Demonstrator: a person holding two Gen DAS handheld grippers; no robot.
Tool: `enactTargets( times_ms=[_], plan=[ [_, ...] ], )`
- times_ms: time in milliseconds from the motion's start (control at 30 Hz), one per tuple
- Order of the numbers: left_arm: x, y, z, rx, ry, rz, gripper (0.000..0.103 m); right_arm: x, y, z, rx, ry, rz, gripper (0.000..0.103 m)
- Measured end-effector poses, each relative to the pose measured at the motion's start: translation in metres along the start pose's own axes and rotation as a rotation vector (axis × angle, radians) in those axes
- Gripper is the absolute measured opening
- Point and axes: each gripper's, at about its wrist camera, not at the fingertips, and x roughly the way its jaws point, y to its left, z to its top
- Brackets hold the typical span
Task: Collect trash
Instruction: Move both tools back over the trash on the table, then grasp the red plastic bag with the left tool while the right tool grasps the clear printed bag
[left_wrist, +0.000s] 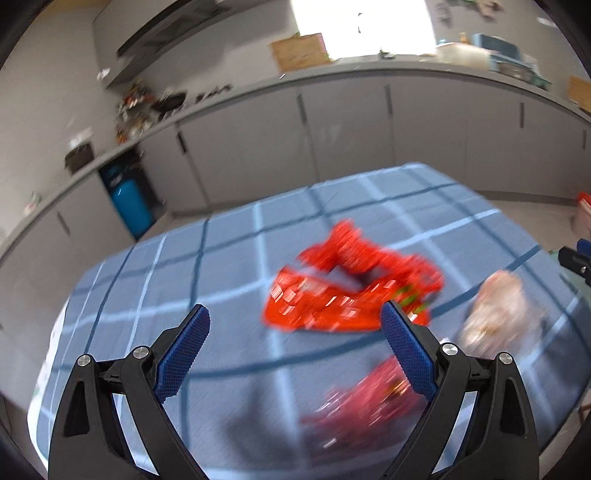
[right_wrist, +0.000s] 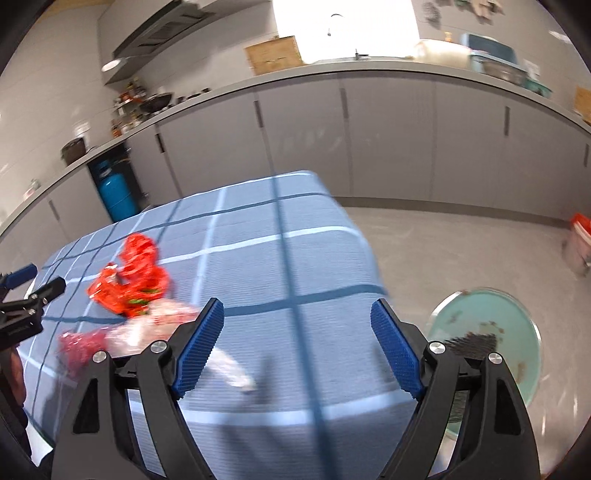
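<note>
A crumpled bright red wrapper (left_wrist: 347, 288) lies on the blue checked tablecloth (left_wrist: 207, 266). A darker red wrapper (left_wrist: 365, 406) lies nearer me, and a pale clear wrapper (left_wrist: 495, 310) lies to the right. My left gripper (left_wrist: 295, 328) is open and empty, above the table just short of the red wrapper. My right gripper (right_wrist: 297, 319) is open and empty over the table's right part (right_wrist: 295, 258). In the right wrist view the red wrapper (right_wrist: 133, 280), pale wrapper (right_wrist: 147, 328) and dark red wrapper (right_wrist: 79, 345) lie to its left. The views are blurred.
A light green bin (right_wrist: 491, 343) with some debris in it stands on the floor right of the table. Grey kitchen cabinets (right_wrist: 369, 140) run along the back. A blue gas cylinder (right_wrist: 116, 195) stands under the counter. A red-lidded container (right_wrist: 578, 243) sits on the floor far right.
</note>
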Motion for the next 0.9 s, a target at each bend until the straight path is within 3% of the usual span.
enactTargets(
  times_ms=[167,367,733,900],
  plan=[
    [-0.005,0.015,-0.024,-0.026,0.034,-0.006,0.092,-0.002,0.023,-0.005,-0.025,0.012,0.023,0.083],
    [-0.007,0.006,-0.033,-0.010,0.035,-0.049,0.092,-0.010,0.031,-0.005,-0.037,0.007,0.016,0.087],
    [0.024,0.018,0.018,-0.049,0.012,0.001,0.092,0.008,0.067,0.015,-0.110,0.008,0.006,0.091],
    [0.050,0.000,0.045,-0.080,0.040,-0.069,0.092,0.030,0.082,0.008,-0.116,0.071,0.005,0.091]
  ],
)
